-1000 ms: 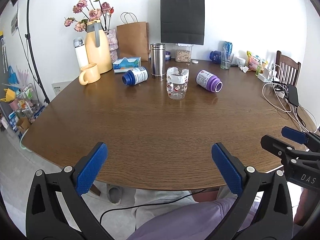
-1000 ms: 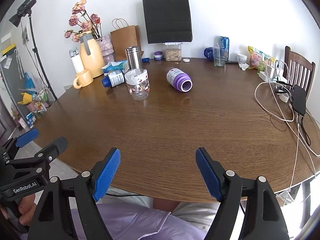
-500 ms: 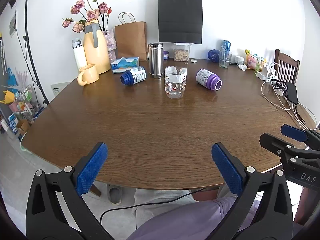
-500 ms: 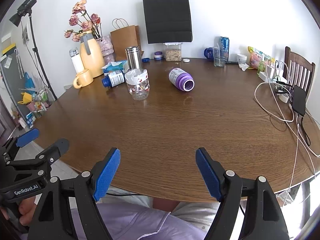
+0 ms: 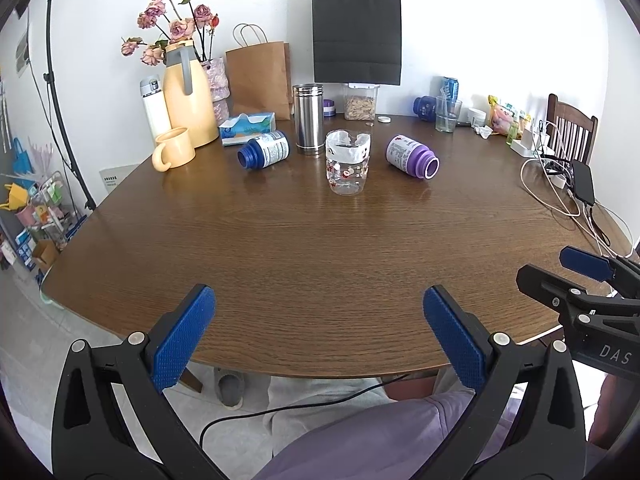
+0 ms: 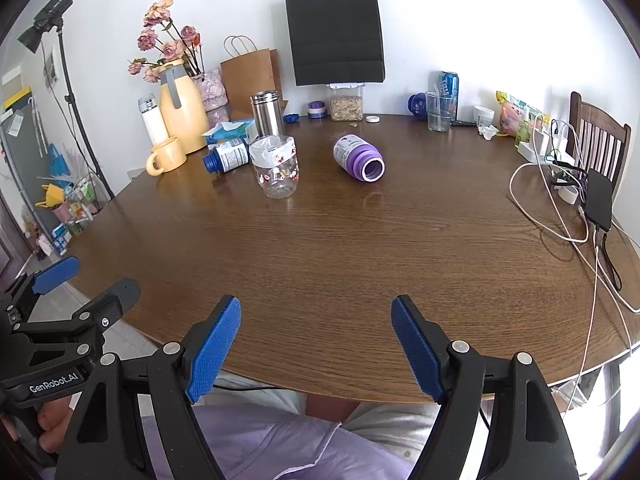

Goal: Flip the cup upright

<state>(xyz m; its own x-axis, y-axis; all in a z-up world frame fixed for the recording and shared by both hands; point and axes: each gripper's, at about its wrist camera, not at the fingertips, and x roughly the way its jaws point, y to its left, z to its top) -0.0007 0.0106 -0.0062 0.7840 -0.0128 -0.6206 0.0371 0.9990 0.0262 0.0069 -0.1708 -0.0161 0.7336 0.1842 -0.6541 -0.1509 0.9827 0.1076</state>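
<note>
Worktop (image 5: 320, 248): a round brown wooden top is carrying everything; its near edge is running just past both grippers.
Left gripper (image 5: 318, 322): it is hovering over the near edge with its blue pads spread wide, holding nothing.
Right gripper (image 6: 316, 338): it is sitting likewise, spread and empty (each view is also catching the other gripper at its side).
Cup (image 5: 347, 162): clear, printed with small red figures and a white band at its upper part, it is standing far across the worktop between a blue bottle (image 5: 264, 149) and a purple bottle (image 5: 413, 156), both lying on their sides; which end is up is hard to make out.
Right view only: it is showing the purple bottle's open mouth.
</note>
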